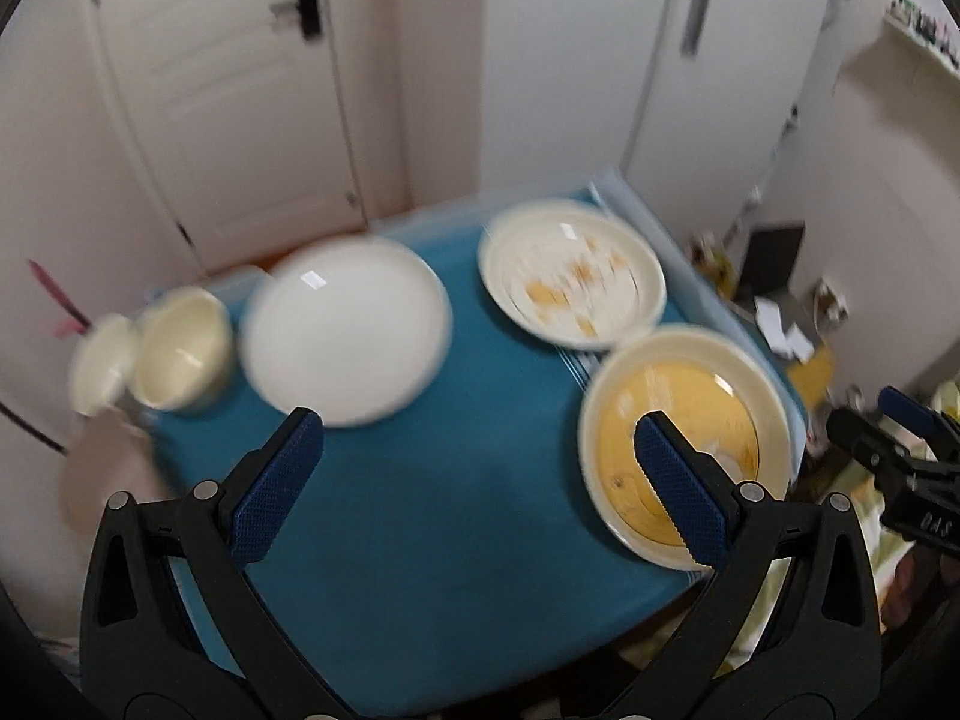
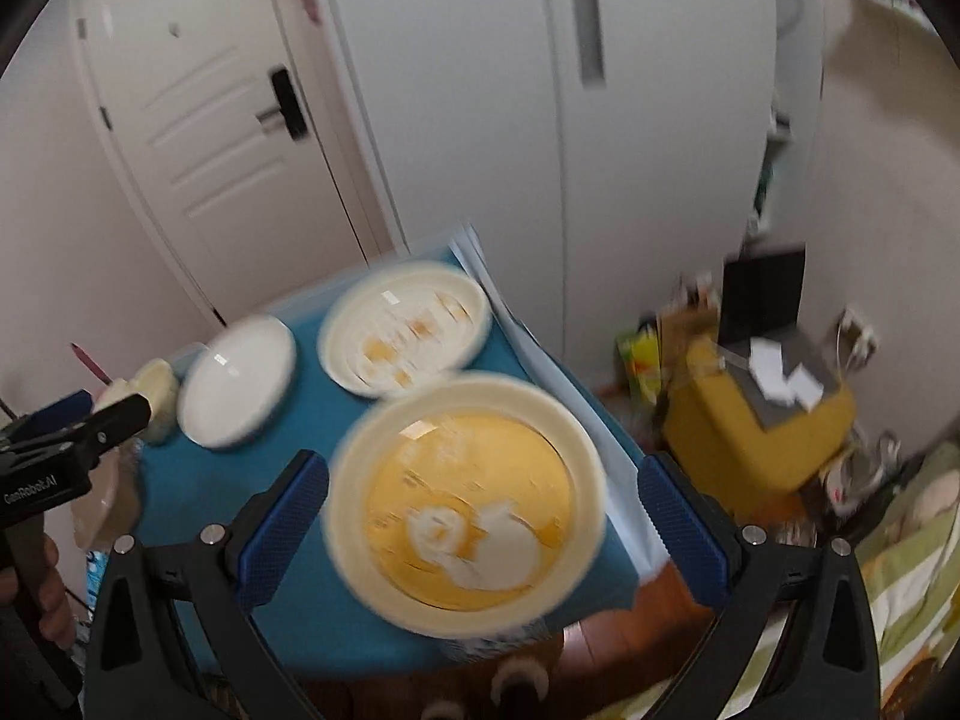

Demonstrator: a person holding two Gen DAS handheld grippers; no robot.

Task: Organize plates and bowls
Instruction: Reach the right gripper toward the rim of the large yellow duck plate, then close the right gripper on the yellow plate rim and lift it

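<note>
Left wrist view: the left gripper [image 1: 477,462] is hovering above the blue counter [image 1: 420,510], its fingers [image 1: 276,486] spread wide and gripping nothing; lying on the counter are a plain white plate [image 1: 345,330], a cream plate with orange marks [image 1: 573,273], a yellow-centred plate [image 1: 684,444] near the right edge, and two small cream bowls [image 1: 183,348] crowding the far left edge. Judged risk: the bowls are sitting so near the edge that a careless nudge could be tipping them off. Right wrist view: the right gripper [image 2: 483,510] is hanging over the yellow-centred plate [image 2: 468,504], fingers [image 2: 681,531] wide apart on either side and not touching it; that plate is lying at the counter corner [image 2: 600,588]. Judged risk: closing on the low glossy rim could be sliding it outward, and heavy blur is making alignment uncertain.
</note>
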